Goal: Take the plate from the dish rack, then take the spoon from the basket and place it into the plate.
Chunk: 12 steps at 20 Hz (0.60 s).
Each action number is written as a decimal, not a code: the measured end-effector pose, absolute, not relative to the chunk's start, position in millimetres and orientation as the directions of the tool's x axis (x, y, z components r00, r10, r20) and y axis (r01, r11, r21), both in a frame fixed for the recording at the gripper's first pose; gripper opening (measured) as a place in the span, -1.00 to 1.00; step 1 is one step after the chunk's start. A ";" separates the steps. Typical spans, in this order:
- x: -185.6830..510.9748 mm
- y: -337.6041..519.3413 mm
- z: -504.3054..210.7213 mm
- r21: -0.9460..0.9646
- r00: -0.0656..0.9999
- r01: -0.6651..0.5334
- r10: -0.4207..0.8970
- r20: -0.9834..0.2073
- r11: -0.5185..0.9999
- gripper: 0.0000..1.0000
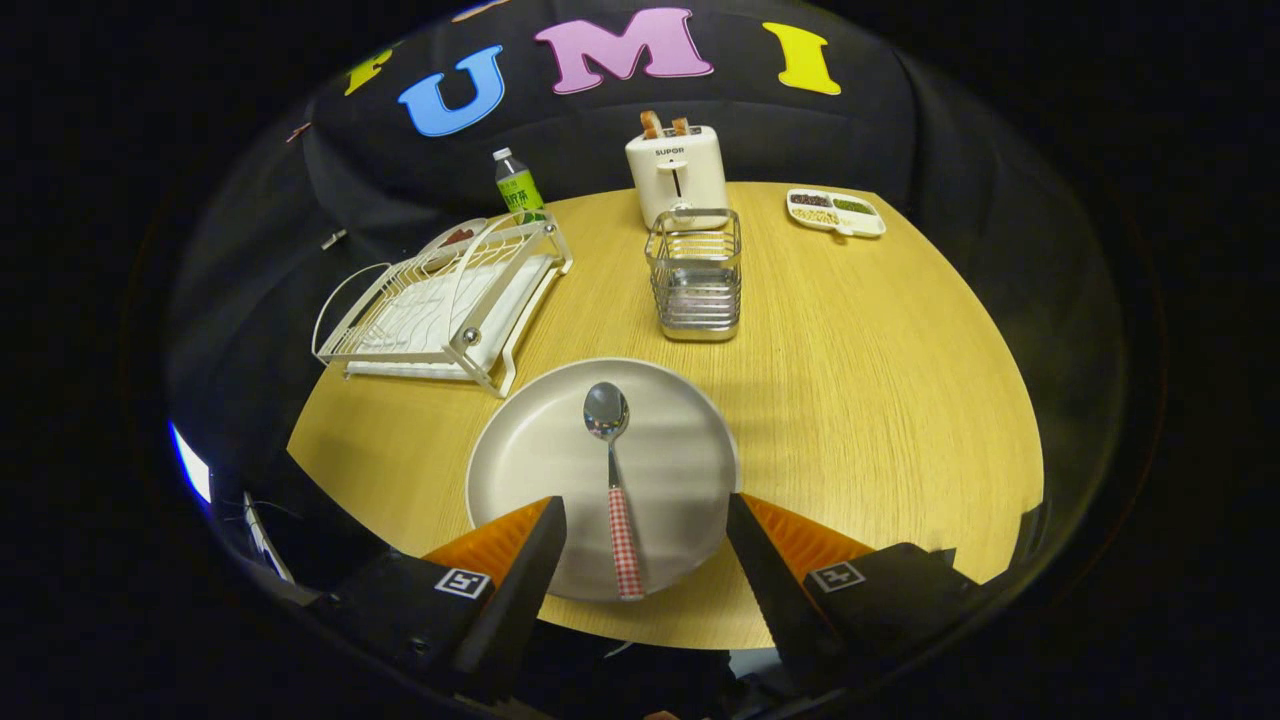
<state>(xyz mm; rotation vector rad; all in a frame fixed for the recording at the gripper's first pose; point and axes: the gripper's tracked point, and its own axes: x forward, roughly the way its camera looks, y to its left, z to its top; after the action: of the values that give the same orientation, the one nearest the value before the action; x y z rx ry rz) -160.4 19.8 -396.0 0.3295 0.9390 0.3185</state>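
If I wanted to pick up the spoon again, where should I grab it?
Probably by the checked handle of the spoon. It lies flat on the plate, bowl pointing away, handle end at the near rim between the open fingers of the gripper. Come down from above and pinch the handle's narrow sides; the rounded bowl would likely slip.

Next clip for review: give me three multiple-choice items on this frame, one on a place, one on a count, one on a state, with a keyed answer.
1. Where does the spoon lie?
A. in the wire basket
B. on the plate
C. in the dish rack

2. How many toast slices stand in the toaster?
A. two
B. none
C. four

3. How is the claw?
A. shut on the spoon
B. shut on the plate
C. open

Key: 1 B, its bowl rests on the plate; 2 A, two tops stick out; 3 C, its fingers stand apart, touching nothing.
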 end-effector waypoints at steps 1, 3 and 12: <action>-153.2 15.3 -388.5 0.397 0.574 -0.124 0.392 -0.719 0.909 0.98; -134.8 6.7 -366.4 0.369 0.625 -0.140 0.371 -0.687 0.919 0.98; -44.7 -53.0 -191.3 0.231 0.873 -0.192 0.274 -0.403 0.954 0.97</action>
<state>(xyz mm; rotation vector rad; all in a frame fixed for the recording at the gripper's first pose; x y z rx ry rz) -44.7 -53.0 -191.3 0.1869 0.4470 0.2448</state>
